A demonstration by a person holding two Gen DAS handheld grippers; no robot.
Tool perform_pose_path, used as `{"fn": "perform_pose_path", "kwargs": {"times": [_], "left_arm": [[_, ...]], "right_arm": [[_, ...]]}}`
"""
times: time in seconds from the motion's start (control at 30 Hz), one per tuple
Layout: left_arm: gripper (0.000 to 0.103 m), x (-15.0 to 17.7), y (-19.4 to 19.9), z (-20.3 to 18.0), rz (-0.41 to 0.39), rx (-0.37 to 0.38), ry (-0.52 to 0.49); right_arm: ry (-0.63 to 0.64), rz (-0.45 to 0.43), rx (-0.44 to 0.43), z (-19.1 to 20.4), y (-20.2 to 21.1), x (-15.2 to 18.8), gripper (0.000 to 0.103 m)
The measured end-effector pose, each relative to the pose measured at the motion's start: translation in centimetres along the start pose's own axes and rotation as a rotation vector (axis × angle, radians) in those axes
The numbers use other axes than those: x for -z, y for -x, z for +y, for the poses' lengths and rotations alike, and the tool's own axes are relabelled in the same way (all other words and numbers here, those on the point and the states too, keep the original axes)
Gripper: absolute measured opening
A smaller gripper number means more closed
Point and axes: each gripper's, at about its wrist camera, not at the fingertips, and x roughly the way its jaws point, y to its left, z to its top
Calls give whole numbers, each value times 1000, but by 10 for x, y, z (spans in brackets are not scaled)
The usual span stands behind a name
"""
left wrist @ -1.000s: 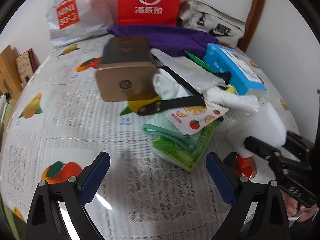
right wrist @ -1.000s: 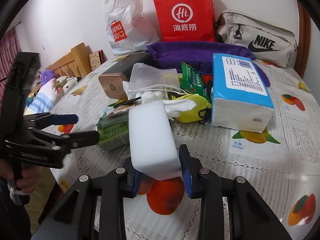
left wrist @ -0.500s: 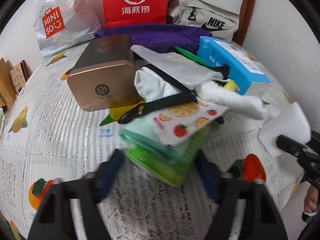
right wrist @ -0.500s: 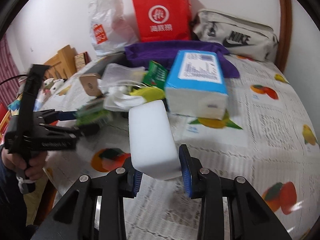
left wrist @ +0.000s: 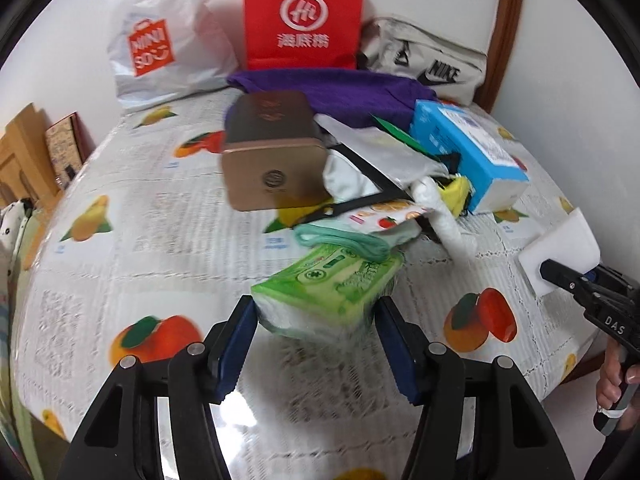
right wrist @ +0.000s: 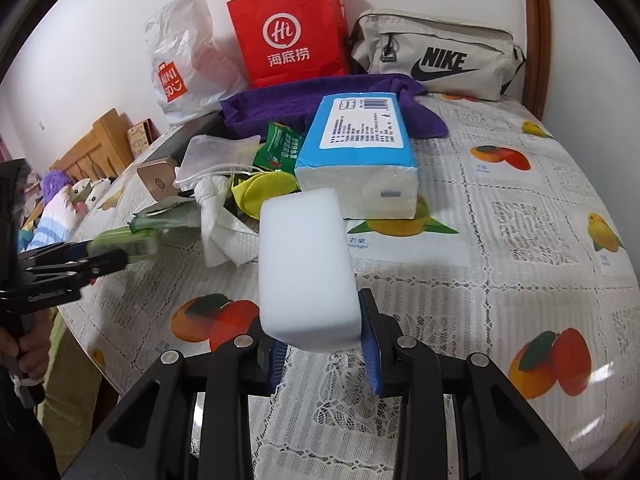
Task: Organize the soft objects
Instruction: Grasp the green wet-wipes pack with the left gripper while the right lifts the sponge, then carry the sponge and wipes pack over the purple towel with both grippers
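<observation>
The right tongs (right wrist: 324, 344) clamp a white sponge block (right wrist: 306, 268) above the tabletop (right wrist: 520, 240). The left tongs (left wrist: 316, 336) straddle a green tissue pack (left wrist: 328, 284), seemingly just touching it. Sorting looks barely begun: a blue tissue pack (right wrist: 360, 148), crumpled white cloth (right wrist: 224, 224) and purple towel (right wrist: 288, 108) remain heaped. Fruit-print lace cover; bags line the wall.

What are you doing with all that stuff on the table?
A person is tidying soft things with two hand-held grippers. The right gripper holds a white sponge block above the fruit-print tablecloth. The left gripper has its pads on either side of a green tissue pack at the edge of the pile.
</observation>
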Motion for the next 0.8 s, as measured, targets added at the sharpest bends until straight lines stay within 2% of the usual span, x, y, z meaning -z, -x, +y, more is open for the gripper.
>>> {"fn": "perform_pose_path", "kwargs": {"times": [0.13, 0.47, 0.8], "left_arm": [[57, 3, 12, 9, -19, -28, 25], [56, 2, 38, 17, -73, -29, 43], [56, -21, 57, 16, -116, -29, 52]], "right_arm": [[-15, -6, 46, 0, 5, 0, 32], [-29, -37, 44, 3, 22, -4, 32], [-34, -63, 44, 1, 37, -22, 32]]}}
